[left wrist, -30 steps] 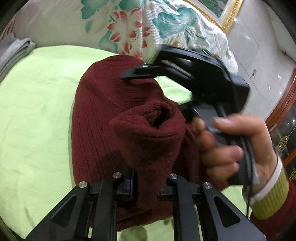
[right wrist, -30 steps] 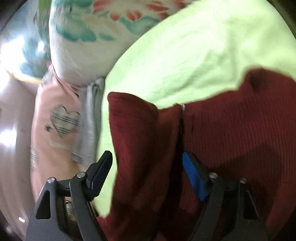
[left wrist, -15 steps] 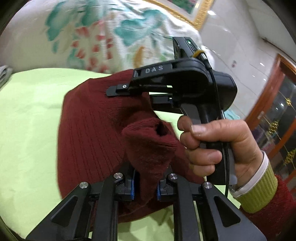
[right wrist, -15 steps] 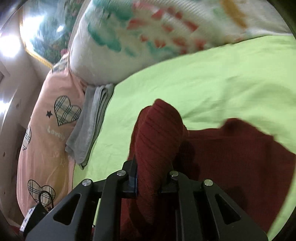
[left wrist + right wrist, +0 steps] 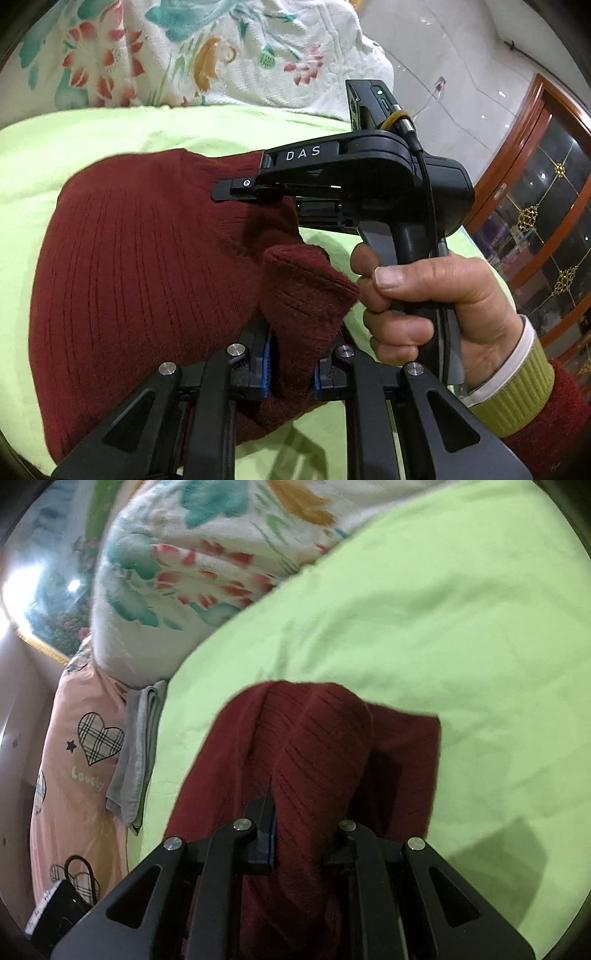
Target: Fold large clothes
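Note:
A dark red ribbed knit sweater [image 5: 140,266] lies on a lime green bed sheet [image 5: 110,133]. My left gripper [image 5: 290,369] is shut on a bunched fold of the sweater near its lower edge. My right gripper [image 5: 306,834] is shut on another thick fold of the sweater [image 5: 317,746], held up off the sheet. In the left wrist view the right gripper's black body [image 5: 354,184] and the hand that holds it sit over the sweater's right side; its fingertips are hidden by cloth there.
A white floral quilt [image 5: 184,48] is piled at the bed's far side. In the right wrist view a folded grey cloth [image 5: 138,746] lies at the sheet's left edge beside a pink heart-print cover [image 5: 74,760]. A wooden glass cabinet [image 5: 546,206] stands at the right.
My right gripper went from open around the sweater fold to shut on it and has lifted it. The left gripper has kept its hold while the view shifted.

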A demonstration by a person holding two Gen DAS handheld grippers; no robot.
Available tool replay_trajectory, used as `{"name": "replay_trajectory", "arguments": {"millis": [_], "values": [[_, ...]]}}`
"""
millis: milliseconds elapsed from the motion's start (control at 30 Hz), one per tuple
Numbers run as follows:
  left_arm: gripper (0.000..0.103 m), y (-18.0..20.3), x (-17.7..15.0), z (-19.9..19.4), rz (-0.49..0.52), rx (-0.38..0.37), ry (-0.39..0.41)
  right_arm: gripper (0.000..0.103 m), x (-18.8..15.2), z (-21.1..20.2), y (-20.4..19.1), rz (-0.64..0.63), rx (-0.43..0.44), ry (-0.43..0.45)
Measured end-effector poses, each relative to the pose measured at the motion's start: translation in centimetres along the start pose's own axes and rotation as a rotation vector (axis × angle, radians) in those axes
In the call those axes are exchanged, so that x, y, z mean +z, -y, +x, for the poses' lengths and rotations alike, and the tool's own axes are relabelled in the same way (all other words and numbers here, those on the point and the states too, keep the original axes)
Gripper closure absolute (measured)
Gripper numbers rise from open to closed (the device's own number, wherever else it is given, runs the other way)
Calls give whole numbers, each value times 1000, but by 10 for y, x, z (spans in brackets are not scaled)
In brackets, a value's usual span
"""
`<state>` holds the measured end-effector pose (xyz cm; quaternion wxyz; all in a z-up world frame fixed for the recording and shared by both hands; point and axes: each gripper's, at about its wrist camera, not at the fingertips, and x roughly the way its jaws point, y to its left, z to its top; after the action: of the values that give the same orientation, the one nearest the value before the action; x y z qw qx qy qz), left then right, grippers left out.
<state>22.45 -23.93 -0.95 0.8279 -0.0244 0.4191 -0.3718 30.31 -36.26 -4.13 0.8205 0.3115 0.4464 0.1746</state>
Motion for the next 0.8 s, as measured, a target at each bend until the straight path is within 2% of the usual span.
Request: {"name": "replay_trajectory", "arguments": {"millis": [67,200,300,400,500,567,633,700,767,800], "values": [[88,1,-3,2,15,9,-2,88,1,-2,-6,-37,-13,22],[88,5,-13,16,34,13,-33,88,-8,5,2,-62,-101,10],[87,8,-15,24,62,24,-42,87,-12,6,13,-38,-93,20],[79,5,-15,20,47,10,-50,86,-14,0,18,-7,-84,35],[70,-3,-16,5,-13,-35,-66,86,-18,-2,10,-41,-120,34],[60,-7,-19,-9,-36,-66,-61,86,-20,-3,8,-38,-116,36],[50,-13,-22,-30,-55,-83,-48,75,-20,-7,10,-23,-122,51],[40,-21,-25,-54,-77,-98,-22,71,-22,-14,13,-3,-115,66],[21,-33,-26,-78,-93,-63,22,57,-25,-24,16,19,-143,83],[21,-45,-26,-90,-110,-41,52,38,-27,-29,16,26,-161,93]]}}
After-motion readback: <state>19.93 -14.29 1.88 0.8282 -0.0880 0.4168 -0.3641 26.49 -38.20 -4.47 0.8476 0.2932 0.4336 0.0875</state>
